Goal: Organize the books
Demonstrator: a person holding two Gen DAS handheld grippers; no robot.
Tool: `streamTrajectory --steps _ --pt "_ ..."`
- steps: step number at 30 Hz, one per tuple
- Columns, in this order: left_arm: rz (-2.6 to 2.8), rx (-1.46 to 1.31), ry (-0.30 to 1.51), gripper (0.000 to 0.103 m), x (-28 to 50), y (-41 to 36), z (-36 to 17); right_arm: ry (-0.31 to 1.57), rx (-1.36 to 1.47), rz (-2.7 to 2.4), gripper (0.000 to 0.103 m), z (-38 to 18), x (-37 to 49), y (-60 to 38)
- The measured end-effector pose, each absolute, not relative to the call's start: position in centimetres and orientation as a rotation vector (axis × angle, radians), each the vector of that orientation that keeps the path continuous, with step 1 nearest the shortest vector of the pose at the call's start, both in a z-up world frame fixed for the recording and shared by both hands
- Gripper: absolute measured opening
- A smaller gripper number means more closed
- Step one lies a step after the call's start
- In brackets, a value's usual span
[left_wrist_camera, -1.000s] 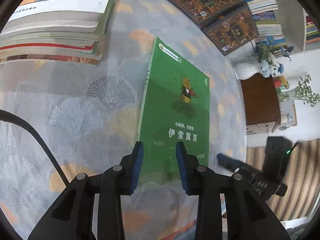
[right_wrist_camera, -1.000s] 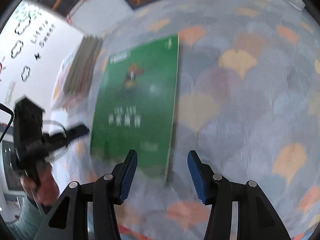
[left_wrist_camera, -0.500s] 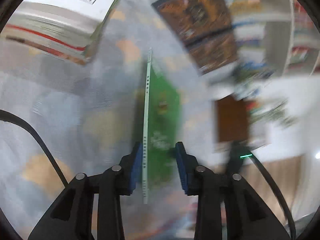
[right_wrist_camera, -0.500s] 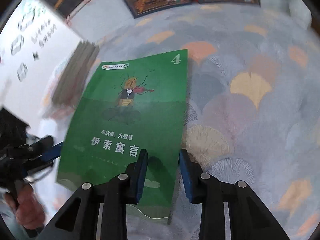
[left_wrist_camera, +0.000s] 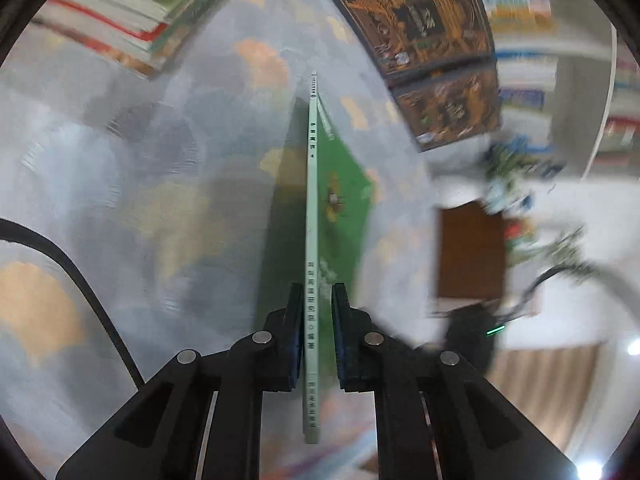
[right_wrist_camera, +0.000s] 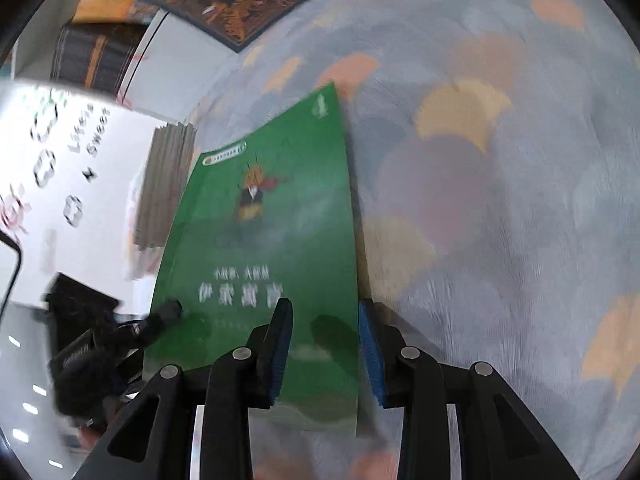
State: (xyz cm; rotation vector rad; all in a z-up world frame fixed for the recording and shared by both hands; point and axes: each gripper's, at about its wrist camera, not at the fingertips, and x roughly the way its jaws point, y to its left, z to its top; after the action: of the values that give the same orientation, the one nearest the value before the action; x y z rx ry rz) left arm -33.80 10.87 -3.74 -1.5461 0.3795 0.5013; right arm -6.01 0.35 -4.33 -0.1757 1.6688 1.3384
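Note:
A thin green book (left_wrist_camera: 340,200) with a pale spine stands tilted up off the patterned cloth (left_wrist_camera: 160,160). I see it edge-on in the left wrist view. My left gripper (left_wrist_camera: 317,300) is shut on its spine edge, near the lower end. In the right wrist view the green cover (right_wrist_camera: 272,240) faces me. My right gripper (right_wrist_camera: 324,312) straddles the book's right edge, one finger over the cover and one beyond it; its jaws are opening and the pads do not press on the book. The left gripper (right_wrist_camera: 170,310) shows black and blurred at the book's left edge.
A tall stack of books (left_wrist_camera: 120,12) lies at the upper left, also visible as the stack (right_wrist_camera: 164,184). Two dark ornate books (left_wrist_camera: 420,20) lie at the cloth's far side. A bookshelf (left_wrist_camera: 520,8), a brown cabinet (left_wrist_camera: 472,252) and a white vase (left_wrist_camera: 460,192) are to the right.
The green book lay flat on the cloth; my left gripper has closed on its spine and tipped it up on edge. The right gripper came down over the book's right edge.

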Motion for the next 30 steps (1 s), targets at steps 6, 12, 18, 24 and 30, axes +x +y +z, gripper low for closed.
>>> streamTrajectory --steps 6,12,18,24,30 --pt "0.380 -1.694 0.282 0.010 -32.5 12.8 -3.7 1.900 0.106 1.326 0.051 -6.6 -3.6 -1.9" --pt "0.371 -1.731 0.308 0.010 -32.3 13.3 -3.5 1.969 0.294 1.363 0.049 -8.2 -3.8 -0.5" --pt "0.469 -1.645 0.400 0.009 -32.7 13.2 -3.3 1.782 0.102 1.438 0.028 -5.1 -5.1 1.4" --pt "0.615 -1.269 0.579 0.009 -30.8 11.4 0.2 1.326 -0.353 1.493 0.027 0.8 -9.0 1.9" --pt "0.619 -1.147 0.579 0.009 -31.8 11.4 2.2 1.258 -0.384 1.573 0.027 2.7 -10.2 1.3"
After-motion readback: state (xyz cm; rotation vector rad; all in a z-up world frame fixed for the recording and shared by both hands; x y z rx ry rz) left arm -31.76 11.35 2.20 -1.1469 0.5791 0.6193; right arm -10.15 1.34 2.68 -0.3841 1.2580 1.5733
